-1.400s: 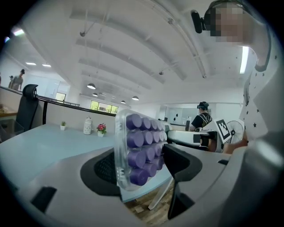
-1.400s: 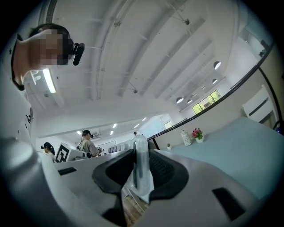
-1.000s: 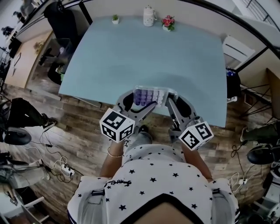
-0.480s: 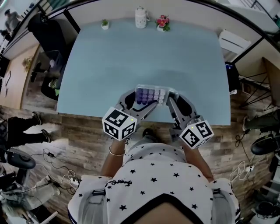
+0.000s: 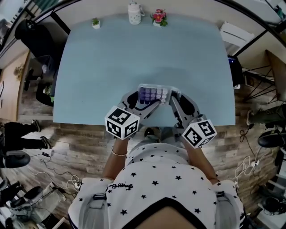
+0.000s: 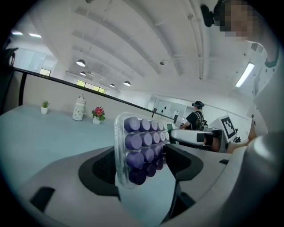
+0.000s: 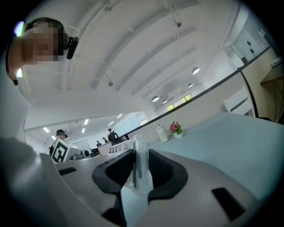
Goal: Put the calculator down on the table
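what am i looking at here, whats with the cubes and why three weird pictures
There is no robot here: a person holds a hand-held clamp tool, called a gripper, in each hand. The checkered cubes are part of those tools. The top-down picture comes from a camera on the person's head; the other two come from cameras riding on each gripper, looking along its jaws. The left gripper and the right gripper are both closed on a calculator with purple keys, holding it over the near part of a light blue table. At the table's far edge stand a small plant, a white jar and a pot of flowers.
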A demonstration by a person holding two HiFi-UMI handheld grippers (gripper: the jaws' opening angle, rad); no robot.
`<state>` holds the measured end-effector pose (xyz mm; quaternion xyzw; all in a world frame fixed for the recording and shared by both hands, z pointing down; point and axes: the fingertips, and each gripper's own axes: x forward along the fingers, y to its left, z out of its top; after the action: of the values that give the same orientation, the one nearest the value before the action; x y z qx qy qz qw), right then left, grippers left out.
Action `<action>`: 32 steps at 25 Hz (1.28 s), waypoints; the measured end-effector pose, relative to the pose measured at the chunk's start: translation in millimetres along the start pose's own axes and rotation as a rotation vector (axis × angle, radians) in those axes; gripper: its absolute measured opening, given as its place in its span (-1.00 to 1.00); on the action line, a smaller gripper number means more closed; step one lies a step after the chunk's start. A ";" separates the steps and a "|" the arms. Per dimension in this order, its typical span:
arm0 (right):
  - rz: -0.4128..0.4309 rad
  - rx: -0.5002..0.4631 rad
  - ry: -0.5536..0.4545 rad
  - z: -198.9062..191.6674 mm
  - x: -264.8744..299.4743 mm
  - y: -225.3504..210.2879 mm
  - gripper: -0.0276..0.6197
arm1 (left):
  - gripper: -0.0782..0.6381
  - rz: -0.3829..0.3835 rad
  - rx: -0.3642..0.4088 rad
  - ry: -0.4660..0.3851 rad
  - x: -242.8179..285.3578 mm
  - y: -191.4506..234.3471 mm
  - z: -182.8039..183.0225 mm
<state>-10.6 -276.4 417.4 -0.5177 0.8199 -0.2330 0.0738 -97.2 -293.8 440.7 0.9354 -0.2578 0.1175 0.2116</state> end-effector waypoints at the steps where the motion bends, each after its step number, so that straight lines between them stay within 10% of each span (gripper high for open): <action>1: 0.001 0.001 0.003 -0.1 3.8 -4.4 -0.60 | 0.14 0.005 -0.005 0.002 4.2 3.4 0.0; 32: 0.059 0.194 0.275 -59.7 69.9 -122.7 -0.65 | 0.15 0.064 -0.293 0.191 107.1 72.4 -66.6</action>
<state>36.0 -363.5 534.7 -0.4471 0.8109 -0.3773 0.0175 -53.2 -366.0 559.0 0.8704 -0.2803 0.1737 0.3657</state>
